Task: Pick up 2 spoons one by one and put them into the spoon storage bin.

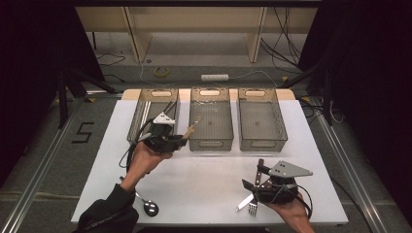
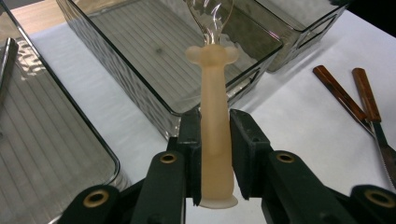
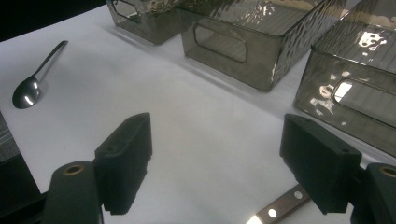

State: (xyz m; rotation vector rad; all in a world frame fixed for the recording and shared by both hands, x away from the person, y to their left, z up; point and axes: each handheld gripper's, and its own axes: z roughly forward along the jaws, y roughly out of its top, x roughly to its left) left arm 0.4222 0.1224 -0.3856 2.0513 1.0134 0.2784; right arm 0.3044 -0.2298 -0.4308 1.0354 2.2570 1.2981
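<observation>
so nearest the person there's a metal spoon (image 1: 150,207) lying on the white table (image 1: 204,189) by the left sleeve, and over on the right a fork (image 1: 252,208) and a couple of wood-handled knives (image 1: 259,171) sit right under the right gripper (image 1: 253,183). That gripper's jaws stand wide apart with nothing between them, just hovering over the table next to a knife handle (image 3: 280,207)

the real action is the left gripper (image 1: 180,142). Its jaws are clamped on the pale plastic handle of a small spoon (image 2: 214,126), low down near the butt end, and the clear bowl pokes out over the near wall of the middle bin (image 2: 140,88). So the spoon is in the air at the bin's front edge, not in it yet

my take on doing this bit well: carry it a little farther forward so the whole spoon clears the near wall, drop lower so it doesn't bounce, level it out, then let go. Grip is far back, so the tip could swing, go slow

the left bin (image 1: 154,114) and right bin (image 1: 259,119) sit beside it, past them just floor and cables
</observation>
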